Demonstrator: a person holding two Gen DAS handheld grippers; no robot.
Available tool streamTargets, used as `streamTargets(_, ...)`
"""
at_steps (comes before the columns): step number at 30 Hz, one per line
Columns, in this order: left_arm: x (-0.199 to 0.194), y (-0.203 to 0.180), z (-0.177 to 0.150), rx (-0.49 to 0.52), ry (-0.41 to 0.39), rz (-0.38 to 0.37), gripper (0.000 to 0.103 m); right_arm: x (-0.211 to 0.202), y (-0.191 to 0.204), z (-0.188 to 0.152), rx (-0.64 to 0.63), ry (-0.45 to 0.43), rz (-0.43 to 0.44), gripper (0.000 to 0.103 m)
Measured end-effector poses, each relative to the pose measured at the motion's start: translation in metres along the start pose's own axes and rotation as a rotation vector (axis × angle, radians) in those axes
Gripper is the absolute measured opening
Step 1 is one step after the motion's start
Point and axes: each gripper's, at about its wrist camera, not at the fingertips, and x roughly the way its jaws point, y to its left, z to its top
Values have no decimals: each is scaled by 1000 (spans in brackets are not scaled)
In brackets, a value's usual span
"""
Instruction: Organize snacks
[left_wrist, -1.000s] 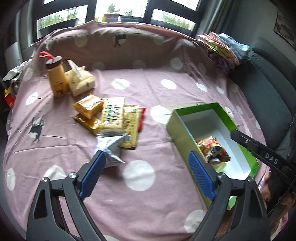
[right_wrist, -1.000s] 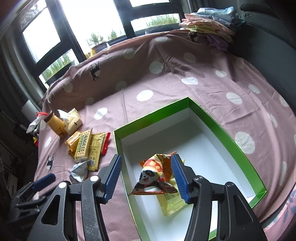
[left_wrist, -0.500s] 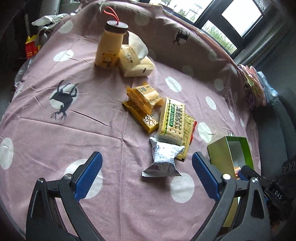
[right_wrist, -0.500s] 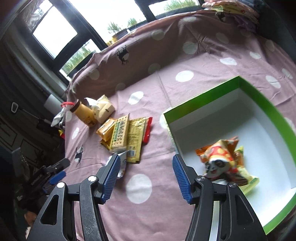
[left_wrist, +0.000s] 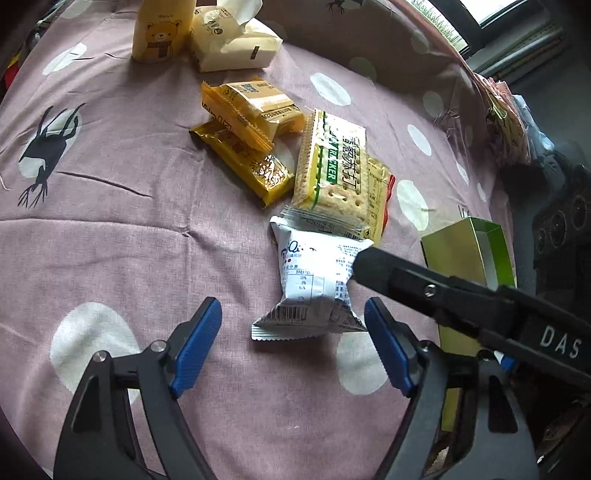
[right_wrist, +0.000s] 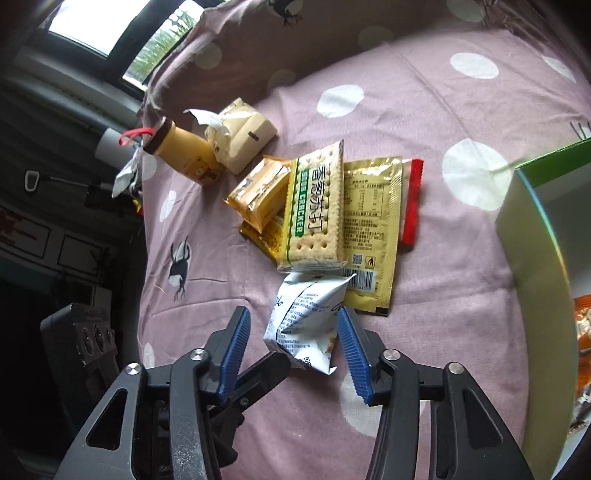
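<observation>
A white snack pouch (left_wrist: 314, 284) (right_wrist: 306, 317) lies on the pink dotted cloth (left_wrist: 110, 229), just below a pile of snacks. My left gripper (left_wrist: 291, 332) hangs low over the pouch's near end; its jaws are closing and the blue pads stand clear of the pouch on both sides. My right gripper (right_wrist: 293, 343) straddles the same pouch with its jaws closing: the right pad is at the pouch's edge and the left pad is apart from it. One black finger (left_wrist: 406, 277) of the right gripper crosses the left wrist view over the pouch's corner.
The pile holds a green-striped cracker pack (right_wrist: 314, 218), yellow wrapped packs (left_wrist: 251, 107), a gold sachet (right_wrist: 369, 236) and a red one (right_wrist: 410, 203). Behind stand a yellow bear bottle (right_wrist: 184, 155) and a cream pack (right_wrist: 240, 136). The green box (right_wrist: 532, 236) stands right, with an orange snack (right_wrist: 583, 321) inside.
Both grippers have swung away from the green box, sunk toward the cloth and come together at the white pouch. The jaws of both are narrower than before.
</observation>
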Motion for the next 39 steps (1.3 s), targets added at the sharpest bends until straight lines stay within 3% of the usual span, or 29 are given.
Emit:
streamTargets(4, 9, -2, 0, 22, 12, -22, 63, 17, -2, 0, 4, 33, -4, 37)
streamTargets(6, 15, -3, 0, 16, 25, -41, 50, 23, -4, 1, -1, 43, -6, 37)
streamTargets(9, 18, -10, -1, 44, 20, -26, 44, 32, -10, 1, 20, 80, 43, 37)
streamTargets(20, -3, -38, -19, 137, -46, 105, 38, 19, -14, -15, -27, 41, 158, 37)
streamTargets(31, -56, -78, -49, 228, -234, 120, 38, -50, 3, -39, -119, -125, 220, 37)
streamTargets(39, -64, -99, -66, 300, -265, 96, 38, -82, -1, -60, -130, -216, 206, 37)
